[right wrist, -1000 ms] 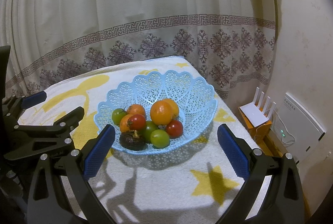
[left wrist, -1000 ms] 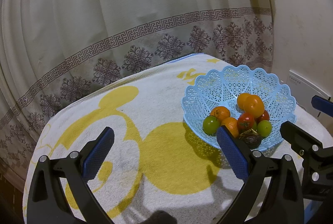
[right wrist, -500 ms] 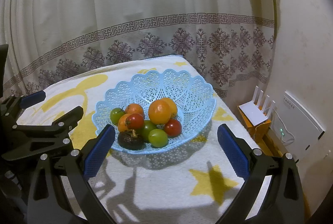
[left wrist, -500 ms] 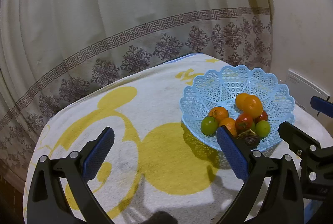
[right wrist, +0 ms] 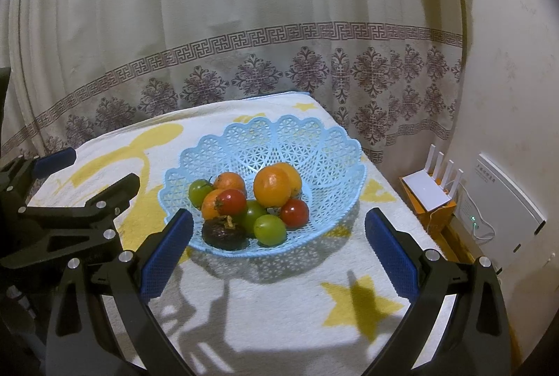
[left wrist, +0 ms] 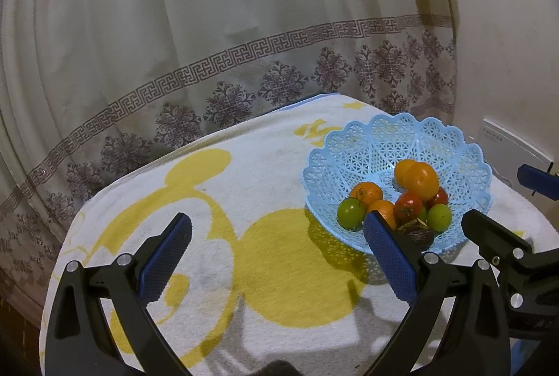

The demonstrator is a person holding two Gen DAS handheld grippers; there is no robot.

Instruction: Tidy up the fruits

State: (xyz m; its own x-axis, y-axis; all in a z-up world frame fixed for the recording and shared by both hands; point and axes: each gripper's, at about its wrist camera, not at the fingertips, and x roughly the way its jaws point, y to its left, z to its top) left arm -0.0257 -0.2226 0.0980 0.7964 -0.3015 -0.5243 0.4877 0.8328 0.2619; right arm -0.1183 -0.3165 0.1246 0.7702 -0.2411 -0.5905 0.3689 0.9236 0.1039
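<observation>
Right claw (right wrist: 278,246) released, level before blue basket (right wrist: 346,163), left claw (left wrist: 277,252) released, over towel (left wrist: 244,187)

We are seeing the basket (right wrist: 265,145) sitting on the towel (right wrist: 279,299), toward its right end, with the fruits (right wrist: 251,204) lying piled in the basket's near half. The curtain (right wrist: 244,44) is hanging behind the basket. The router (right wrist: 428,187) is standing to the basket's right, off the towel.
</observation>
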